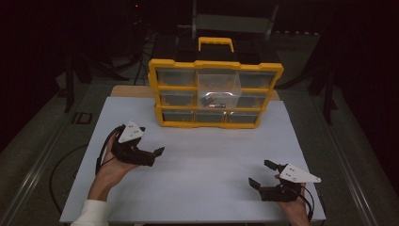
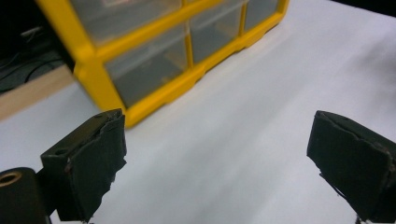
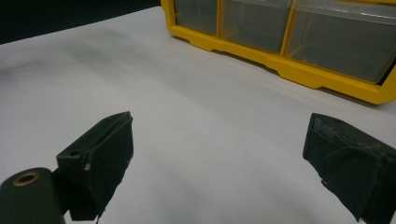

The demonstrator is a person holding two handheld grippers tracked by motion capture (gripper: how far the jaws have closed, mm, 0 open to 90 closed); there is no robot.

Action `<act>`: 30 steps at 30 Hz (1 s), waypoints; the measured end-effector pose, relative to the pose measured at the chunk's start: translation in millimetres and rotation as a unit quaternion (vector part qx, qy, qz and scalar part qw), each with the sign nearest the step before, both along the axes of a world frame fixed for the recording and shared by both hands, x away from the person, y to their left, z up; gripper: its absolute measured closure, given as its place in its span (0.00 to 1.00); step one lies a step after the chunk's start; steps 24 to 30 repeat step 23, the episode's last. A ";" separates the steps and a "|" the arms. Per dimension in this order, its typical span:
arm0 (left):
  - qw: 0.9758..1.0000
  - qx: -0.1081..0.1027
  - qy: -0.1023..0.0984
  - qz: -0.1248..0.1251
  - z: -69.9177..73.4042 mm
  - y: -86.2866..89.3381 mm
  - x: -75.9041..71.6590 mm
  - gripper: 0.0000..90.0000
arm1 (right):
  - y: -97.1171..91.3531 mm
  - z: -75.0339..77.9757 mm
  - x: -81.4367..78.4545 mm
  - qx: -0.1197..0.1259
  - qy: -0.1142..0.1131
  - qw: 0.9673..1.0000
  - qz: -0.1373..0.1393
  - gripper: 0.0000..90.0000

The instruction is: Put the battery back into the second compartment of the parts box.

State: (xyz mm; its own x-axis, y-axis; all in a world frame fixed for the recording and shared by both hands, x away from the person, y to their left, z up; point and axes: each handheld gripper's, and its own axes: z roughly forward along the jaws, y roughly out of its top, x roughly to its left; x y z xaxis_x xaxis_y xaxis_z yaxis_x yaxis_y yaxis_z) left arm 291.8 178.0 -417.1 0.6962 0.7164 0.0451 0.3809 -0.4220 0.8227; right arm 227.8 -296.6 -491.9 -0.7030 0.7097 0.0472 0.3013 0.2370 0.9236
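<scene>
A yellow plastic organiser box with clear drawers and a yellow carry handle (image 1: 215, 92) stood upright at the far side of the white counter (image 1: 202, 169). Its middle drawer of the top row, a clear plastic bin (image 1: 219, 88), stuck out toward the person, and small dark parts lay in it, too small to identify. The other drawers looked pushed in.

The left tool (image 1: 153, 154) sat low over the counter, near the box's lower left corner, its jaws spread wide with nothing between them; the left gripper view showed bare white surface between the two black pads (image 2: 100, 158). The right tool (image 1: 263, 174) rested near the front right edge of the counter, well apart from the box, likewise wide open and empty, with the box's bottom row (image 3: 299, 42) ahead of it.

By my judgement, neither hand was working the box at that moment; the work looked to be between steps, with the open drawer as the thing to deal with. The next move would call for one tool to rise to the protruding bin, approach it squarely, and either push its front in or reach inside for a part, while the box stayed steady.
</scene>
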 end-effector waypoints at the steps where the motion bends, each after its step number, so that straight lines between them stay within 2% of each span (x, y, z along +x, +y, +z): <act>1: 1.000 -0.003 -0.001 0.003 -4.4 2.7 -3.9 0.05 | 0.3 0.0 0.0 0.000 -0.001 1.000 0.000 0.09; 2: 1.000 -0.004 -0.001 0.011 -11.8 7.7 -11.4 0.05 | 0.4 0.1 -0.1 0.000 -0.001 1.000 -0.001 0.09; 5: 1.000 -0.011 -0.004 0.022 -18.4 12.8 -19.1 0.04 | 0.3 0.0 0.0 0.001 -0.001 1.000 -0.001 0.09; 7: 0.999 -0.008 -0.010 0.041 -25.0 18.1 -26.6 0.02 | 0.1 0.1 -0.2 0.001 -0.001 1.000 -0.002 0.09; 10: 0.998 -0.022 -0.015 0.058 -38.6 28.8 -38.4 0.02 | 0.0 -0.2 0.1 0.001 -0.001 1.000 -0.001 0.09; 15: 0.997 -0.036 -0.017 0.065 -48.3 36.0 -49.7 0.02 | 0.2 -0.2 0.1 0.002 -0.002 1.000 -0.002 0.09; 17: 0.997 -0.038 -0.017 0.065 -50.5 37.7 -51.4 0.02 | 0.2 -0.2 0.1 0.002 -0.002 1.000 -0.002 0.09; 18: 0.997 -0.033 -0.014 0.069 -53.5 40.4 -52.6 0.02 | 0.2 -0.4 0.2 0.001 -0.002 1.000 -0.002 0.09; 21: 0.996 -0.044 -0.012 0.074 -55.5 44.9 -53.4 0.02 | 1.3 -0.5 0.3 0.000 -0.003 1.000 -0.001 0.09; 30: 0.996 -0.042 -0.012 0.076 -56.3 45.3 -53.2 0.02 | 0.8 -0.8 1.0 -0.001 -0.003 1.000 -0.002 0.09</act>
